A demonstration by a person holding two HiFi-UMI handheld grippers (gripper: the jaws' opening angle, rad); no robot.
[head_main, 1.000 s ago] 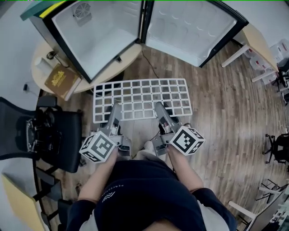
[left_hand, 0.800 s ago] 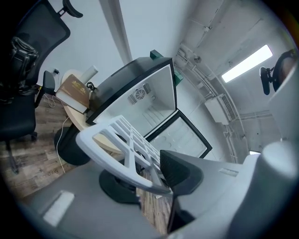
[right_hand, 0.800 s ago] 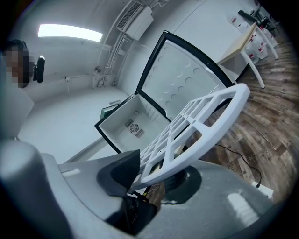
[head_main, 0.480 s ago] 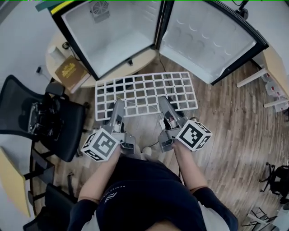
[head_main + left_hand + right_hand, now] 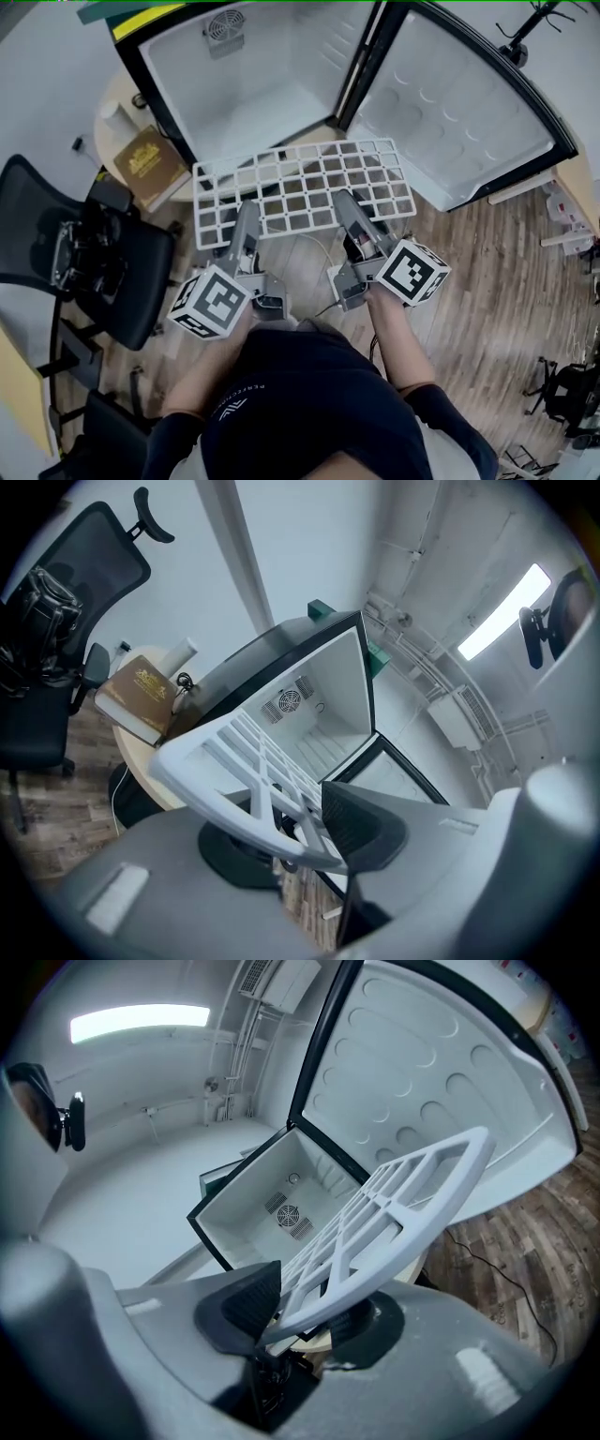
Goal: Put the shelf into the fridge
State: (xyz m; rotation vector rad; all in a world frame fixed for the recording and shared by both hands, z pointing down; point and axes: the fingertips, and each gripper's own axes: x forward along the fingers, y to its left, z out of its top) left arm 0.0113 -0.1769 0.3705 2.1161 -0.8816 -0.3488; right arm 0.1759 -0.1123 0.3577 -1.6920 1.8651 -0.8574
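A white grid shelf point(image 5: 300, 187) hangs level in front of the open fridge point(image 5: 253, 84), its far edge at the fridge's lower front lip. My left gripper point(image 5: 246, 214) is shut on the shelf's near edge towards the left, and my right gripper point(image 5: 349, 208) is shut on the near edge towards the right. In the left gripper view the shelf point(image 5: 244, 761) runs out from between the jaws of the left gripper point(image 5: 300, 832) towards the white fridge interior point(image 5: 319, 724). The right gripper view shows the shelf point(image 5: 394, 1213) clamped in the right gripper point(image 5: 300, 1321), with the fridge cavity point(image 5: 281, 1204) behind it.
The fridge door point(image 5: 459, 103) stands wide open to the right. The fridge sits on a round table point(image 5: 117, 155) with a brown book point(image 5: 150, 164) and a white cup point(image 5: 114, 114). A black office chair point(image 5: 84, 253) stands at the left. A cable point(image 5: 314, 246) lies on the wooden floor.
Both grippers have carried the shelf forward and a little up, towards the fridge. Its far edge now reaches the fridge's front, where a gap of floor showed before.
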